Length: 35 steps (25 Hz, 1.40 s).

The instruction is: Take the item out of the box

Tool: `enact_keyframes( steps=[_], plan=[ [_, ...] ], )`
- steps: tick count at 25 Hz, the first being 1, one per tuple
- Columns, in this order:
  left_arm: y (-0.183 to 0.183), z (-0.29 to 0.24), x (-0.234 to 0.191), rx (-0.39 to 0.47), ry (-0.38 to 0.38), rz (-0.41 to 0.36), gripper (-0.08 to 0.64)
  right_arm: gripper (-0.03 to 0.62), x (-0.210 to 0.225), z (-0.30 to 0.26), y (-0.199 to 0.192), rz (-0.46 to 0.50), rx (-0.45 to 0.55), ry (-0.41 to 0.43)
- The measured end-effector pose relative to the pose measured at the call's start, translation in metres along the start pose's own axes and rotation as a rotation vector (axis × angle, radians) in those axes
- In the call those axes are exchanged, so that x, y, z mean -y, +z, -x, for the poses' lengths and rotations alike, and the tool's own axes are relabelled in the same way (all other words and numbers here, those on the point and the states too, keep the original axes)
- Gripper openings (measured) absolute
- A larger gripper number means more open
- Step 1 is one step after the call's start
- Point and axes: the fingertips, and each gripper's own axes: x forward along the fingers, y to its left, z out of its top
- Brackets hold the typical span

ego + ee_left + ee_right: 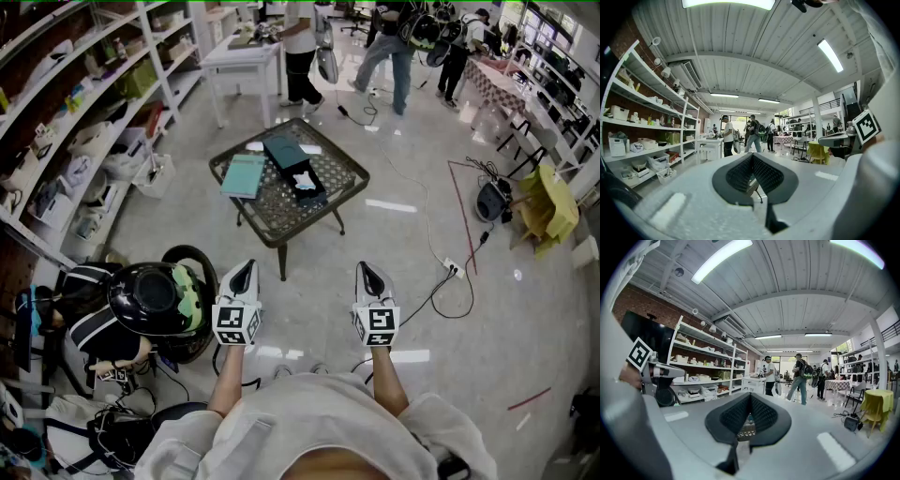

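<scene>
A low mesh-top table stands in the middle of the floor. On it lie a dark teal box, a light teal flat lid to its left, and a dark tray with something white in it. My left gripper and right gripper are held side by side close to my body, well short of the table. Both are shut with nothing between the jaws. The left gripper and right gripper views show the ridged pads pressed together. The table peeks through below the right pads.
White shelves with bins line the left wall. A black helmet rests on bags at my left. Cables and a power strip lie on the floor to the right, near a yellow stool. People stand by a white table at the back.
</scene>
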Motion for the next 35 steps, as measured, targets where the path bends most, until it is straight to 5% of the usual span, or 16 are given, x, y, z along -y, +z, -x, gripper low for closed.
enact_keyframes(
  steps=[35],
  plan=[
    [-0.013,-0.033,0.038,-0.042,0.094,-0.014,0.002,0.000,0.067,-0.005,-0.030,-0.006,-0.015,0.058]
  ],
)
